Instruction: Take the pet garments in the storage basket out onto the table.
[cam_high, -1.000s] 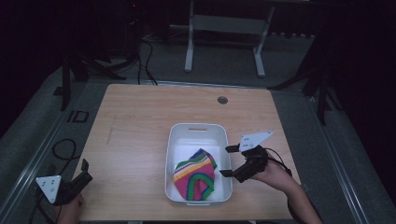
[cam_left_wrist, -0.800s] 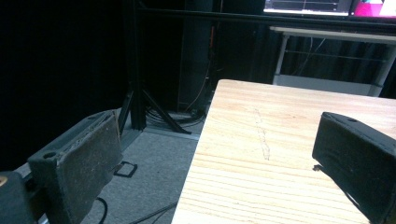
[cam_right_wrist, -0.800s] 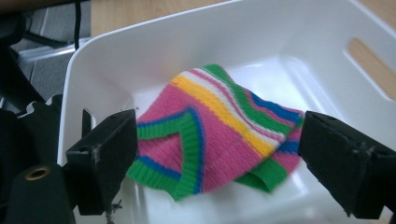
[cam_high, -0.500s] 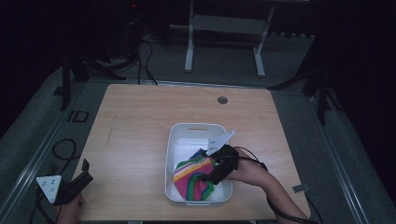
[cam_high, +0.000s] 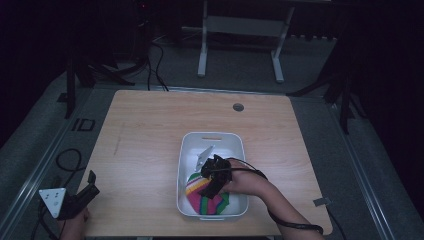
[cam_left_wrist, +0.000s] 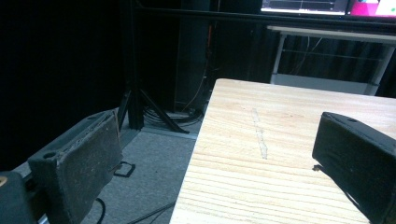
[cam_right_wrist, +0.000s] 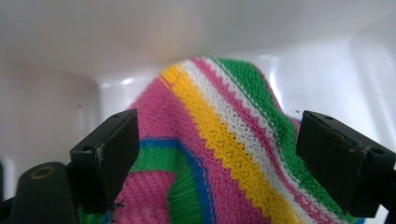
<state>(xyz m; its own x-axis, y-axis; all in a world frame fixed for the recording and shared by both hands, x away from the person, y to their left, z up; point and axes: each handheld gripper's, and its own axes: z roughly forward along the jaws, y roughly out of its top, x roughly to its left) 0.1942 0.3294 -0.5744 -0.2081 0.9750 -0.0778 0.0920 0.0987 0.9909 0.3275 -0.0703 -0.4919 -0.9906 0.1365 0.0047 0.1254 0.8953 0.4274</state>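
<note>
Right gripper (cam_high: 209, 190) is lowered into the white rectangular plastic bin (cam_high: 212, 137), its jaws spread wide on either side of a raised fold of the striped knitted cloth (cam_right_wrist: 224, 154) in pink, green, yellow, white and blue. No grasp is made yet: the cloth is judged still to be pinched and lifted, as it lies bunched at the bin's near end. Left gripper (cam_high: 82, 196) is held released over the light wooden tabletop (cam_high: 145, 135), at its near left corner, well apart.
</note>
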